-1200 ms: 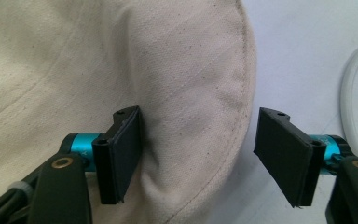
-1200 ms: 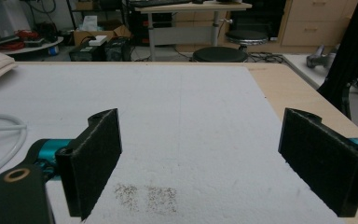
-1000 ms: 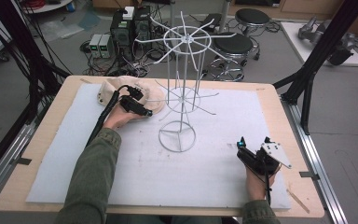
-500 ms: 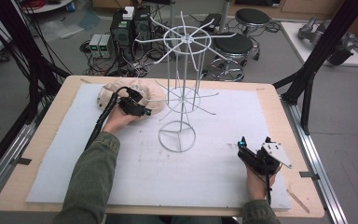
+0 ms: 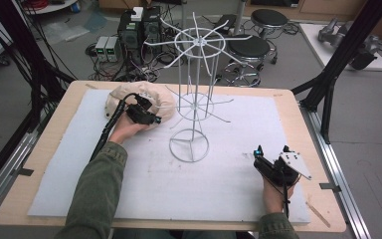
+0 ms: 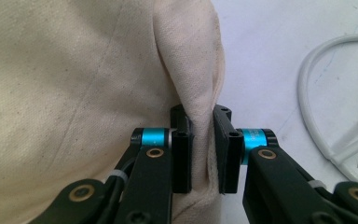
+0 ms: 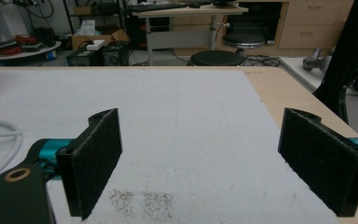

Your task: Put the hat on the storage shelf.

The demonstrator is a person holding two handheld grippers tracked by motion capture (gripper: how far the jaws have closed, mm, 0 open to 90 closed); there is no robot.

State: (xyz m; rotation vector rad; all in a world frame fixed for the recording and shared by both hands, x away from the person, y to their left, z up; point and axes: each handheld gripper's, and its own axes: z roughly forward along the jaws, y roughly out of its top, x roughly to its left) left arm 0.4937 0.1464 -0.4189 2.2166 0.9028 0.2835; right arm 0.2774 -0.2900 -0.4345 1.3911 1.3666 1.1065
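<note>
Left gripper (image 6: 200,140) jaws just closed, clamped on fold of cream hat (image 5: 124,97) near table's (image 5: 288,107) far-left corner. Keep pinch firm, lift straight, clear wire rack (image 5: 196,89). Right gripper (image 7: 214,163) agape, idle near right edge.

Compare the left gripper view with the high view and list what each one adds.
Left gripper view: the left tool has just closed, its pads pinching a raised fold of the cream cloth cap. High view: the whole white wire rack standing upright, the right tool resting open near the table's front right corner, and both sleeves. Shared: the cap, the left tool, the rack's base ring and the white foam mat.
</note>
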